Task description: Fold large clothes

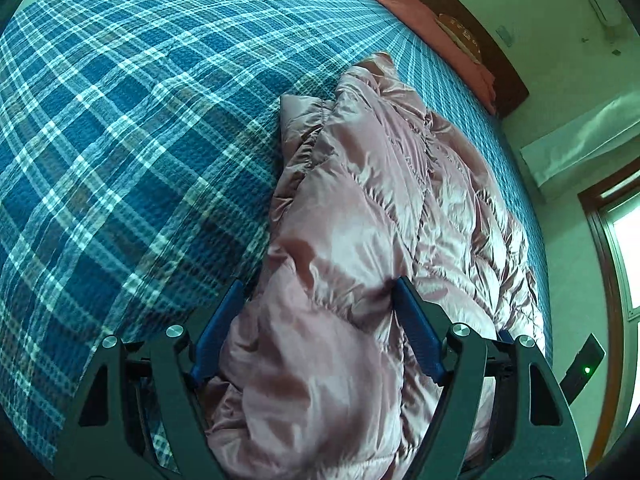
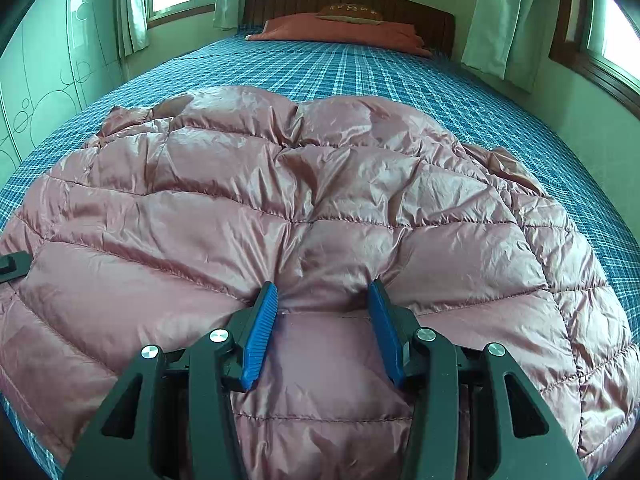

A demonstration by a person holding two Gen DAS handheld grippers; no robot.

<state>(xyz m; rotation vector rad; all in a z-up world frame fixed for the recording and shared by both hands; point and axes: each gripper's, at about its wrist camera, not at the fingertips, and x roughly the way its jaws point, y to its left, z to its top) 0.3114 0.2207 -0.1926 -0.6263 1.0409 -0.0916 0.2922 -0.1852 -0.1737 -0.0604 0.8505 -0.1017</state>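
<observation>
A puffy pink jacket (shiny, with stitched squares) lies on the bed with its blue checked cover. The left gripper and right gripper both stand spread apart, with soft jacket bulging between their blue fingers.

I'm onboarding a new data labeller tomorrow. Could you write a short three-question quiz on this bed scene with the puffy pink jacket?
1. True or false: the shiny pink quilted down jacket lies on a blue plaid bedspread.
2. What sits between the blue pads of the left tongs?
A. bare bedspread
B. a bunched fold of the jacket
C. a pillow
3. Fill in: against the dark wooden headboard lies a flat ____ coloured pillow.

Key:
1. True.
2. B; the right tongs likewise straddle jacket fabric, jaws apart.
3. Reddish-orange.
</observation>
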